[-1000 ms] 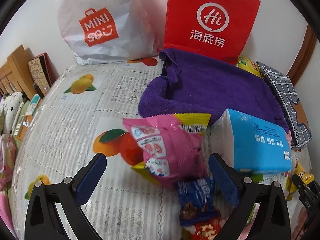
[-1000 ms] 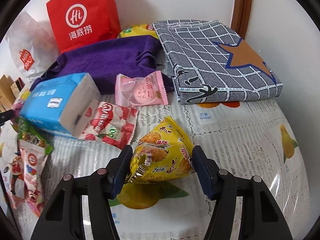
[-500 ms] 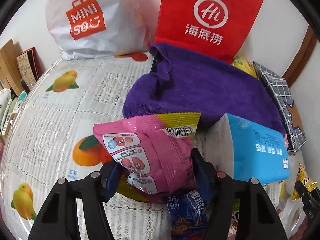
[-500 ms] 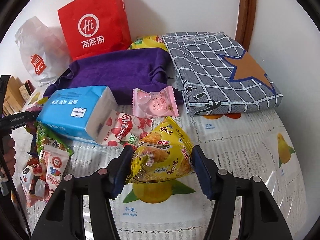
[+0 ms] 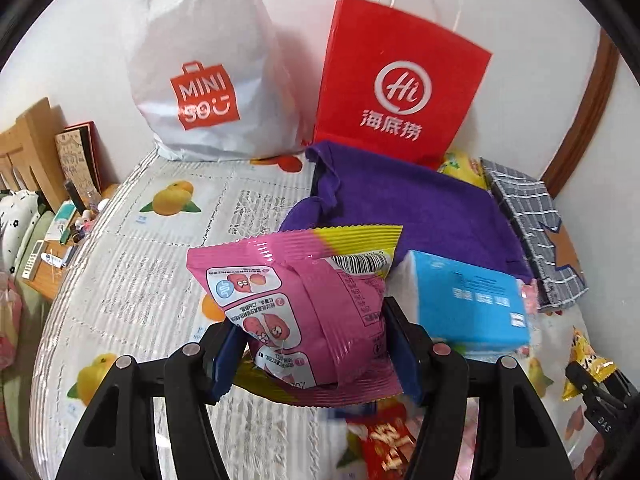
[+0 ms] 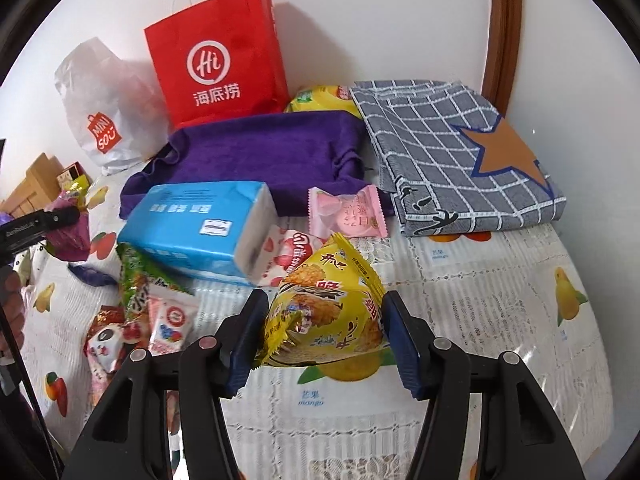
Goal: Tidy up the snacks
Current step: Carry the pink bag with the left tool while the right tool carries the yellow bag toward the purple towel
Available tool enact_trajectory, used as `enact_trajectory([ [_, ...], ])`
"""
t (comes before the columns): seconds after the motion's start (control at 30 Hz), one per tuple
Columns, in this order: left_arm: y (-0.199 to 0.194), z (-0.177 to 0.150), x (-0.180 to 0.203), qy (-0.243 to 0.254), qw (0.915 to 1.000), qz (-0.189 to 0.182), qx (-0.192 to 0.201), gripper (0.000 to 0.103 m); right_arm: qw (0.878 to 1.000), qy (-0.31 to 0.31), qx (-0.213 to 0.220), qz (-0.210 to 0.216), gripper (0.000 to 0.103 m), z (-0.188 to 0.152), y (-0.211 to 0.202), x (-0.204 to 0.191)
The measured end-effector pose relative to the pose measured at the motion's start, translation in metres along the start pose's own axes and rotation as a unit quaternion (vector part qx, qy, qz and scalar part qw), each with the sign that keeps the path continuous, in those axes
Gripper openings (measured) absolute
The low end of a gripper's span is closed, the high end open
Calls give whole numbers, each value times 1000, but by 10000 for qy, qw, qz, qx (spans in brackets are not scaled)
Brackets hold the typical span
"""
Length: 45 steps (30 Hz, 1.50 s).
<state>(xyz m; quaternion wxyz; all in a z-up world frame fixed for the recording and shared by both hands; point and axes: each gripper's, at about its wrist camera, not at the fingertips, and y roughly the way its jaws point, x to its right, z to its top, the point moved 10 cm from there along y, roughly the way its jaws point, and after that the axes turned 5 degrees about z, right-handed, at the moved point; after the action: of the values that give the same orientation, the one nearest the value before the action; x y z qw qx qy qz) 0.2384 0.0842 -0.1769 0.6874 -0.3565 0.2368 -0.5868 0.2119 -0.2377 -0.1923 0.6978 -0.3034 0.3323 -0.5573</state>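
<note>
In the left wrist view my left gripper (image 5: 312, 344) is shut on a pink snack bag (image 5: 296, 280) and holds it above the fruit-print tablecloth (image 5: 160, 264). The right wrist view shows my right gripper (image 6: 325, 320) shut on a yellow triangular snack pack (image 6: 324, 304), also lifted off the cloth. Loose snacks lie left of it: a strawberry pack (image 6: 288, 256), a pink candy pack (image 6: 346, 212), a green pack (image 6: 140, 292) and a panda pack (image 6: 106, 340). A red snack pack (image 5: 384, 440) lies blurred below the left gripper.
A blue tissue pack (image 6: 192, 224) lies amid the snacks, in front of a purple towel (image 6: 260, 152). A red paper bag (image 5: 400, 88) and a white plastic bag (image 5: 208, 80) stand against the wall. A folded grey checked cloth (image 6: 452, 152) lies at the right. A hand shows at the left edge.
My left gripper went from wide open around the pink bag to shut on it and lifted it. My right gripper rose with the yellow pack still in its jaws.
</note>
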Motion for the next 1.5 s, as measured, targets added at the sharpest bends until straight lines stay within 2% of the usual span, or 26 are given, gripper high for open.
enact_trajectory([
  [0.37, -39, -11, 34, 159, 9985, -522, 30, 62, 9993, -172, 302, 102, 58, 21, -33, -31],
  [0.63, -52, -6, 52, 301, 9971, -695, 87, 62, 9985, -265, 418, 246, 56, 37, -41, -48],
  [1.03, -55, 25, 69, 503, 9953, -802, 224, 62, 9972, -262, 657, 243, 55, 79, -41, -57],
  [1.5, -35, 76, 79, 667, 9950, -632, 385, 62, 9955, -358, 841, 232, 55, 142, -18, -57],
])
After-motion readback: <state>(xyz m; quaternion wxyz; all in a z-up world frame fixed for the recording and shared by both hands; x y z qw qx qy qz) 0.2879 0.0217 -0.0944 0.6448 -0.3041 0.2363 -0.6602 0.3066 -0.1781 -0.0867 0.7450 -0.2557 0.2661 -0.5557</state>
